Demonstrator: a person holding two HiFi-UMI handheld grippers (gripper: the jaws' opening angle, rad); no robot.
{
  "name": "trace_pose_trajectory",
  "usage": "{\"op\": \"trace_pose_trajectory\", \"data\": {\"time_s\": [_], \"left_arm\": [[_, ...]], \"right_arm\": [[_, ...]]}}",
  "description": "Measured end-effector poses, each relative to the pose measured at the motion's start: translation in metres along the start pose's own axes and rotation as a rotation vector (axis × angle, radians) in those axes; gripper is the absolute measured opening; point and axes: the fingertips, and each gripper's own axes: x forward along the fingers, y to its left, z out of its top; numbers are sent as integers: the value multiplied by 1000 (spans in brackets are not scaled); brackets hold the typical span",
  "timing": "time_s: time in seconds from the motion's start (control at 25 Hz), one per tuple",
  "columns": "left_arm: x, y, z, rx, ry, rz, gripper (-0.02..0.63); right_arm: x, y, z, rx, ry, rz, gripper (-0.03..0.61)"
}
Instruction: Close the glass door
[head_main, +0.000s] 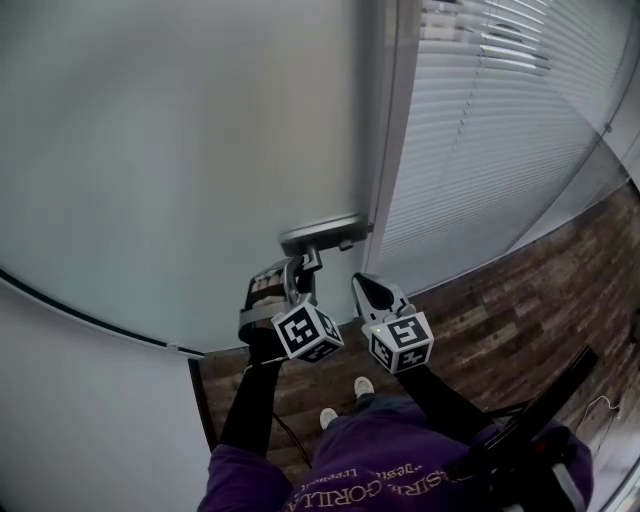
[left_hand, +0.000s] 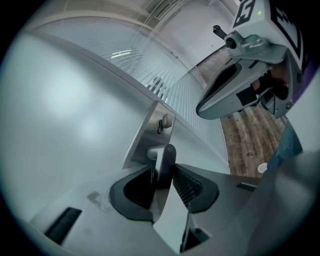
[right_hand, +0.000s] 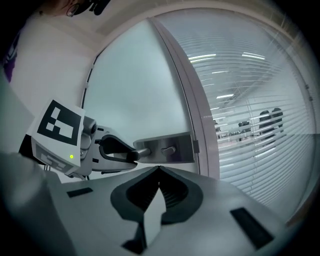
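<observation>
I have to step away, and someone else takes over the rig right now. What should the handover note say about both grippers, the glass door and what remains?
Left hand-held gripper: shut on the door handle, with the lever between its pads.
Right hand-held gripper: shut and empty, beside the left one, touching nothing.
Glass door: frosted. Its handle edge sits close to the frame, but I cannot tell whether it is fully closed.
Done: the handle is grasped.
Left: bring the door home against the frame if it is not there yet, then release the handle.
</observation>
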Motion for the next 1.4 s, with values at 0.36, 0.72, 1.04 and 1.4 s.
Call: {"op": "trace_pose_trajectory", "data": {"time_s": [0.36, 0.72, 1.04, 1.4], "left_arm": [[13, 11, -3, -21, 23, 6, 117], [19, 13, -2, -19, 18, 8, 117], [19, 10, -6, -32, 12, 10, 117], [18, 16, -4, -79, 33, -2, 120]], "right_arm": [[16, -13, -3, -13, 9, 50, -9], [24, -10, -2, 6, 7, 40, -9], [24, -6, 0, 14, -2, 4, -9], [26, -10, 2, 24, 5, -24, -9]]}}
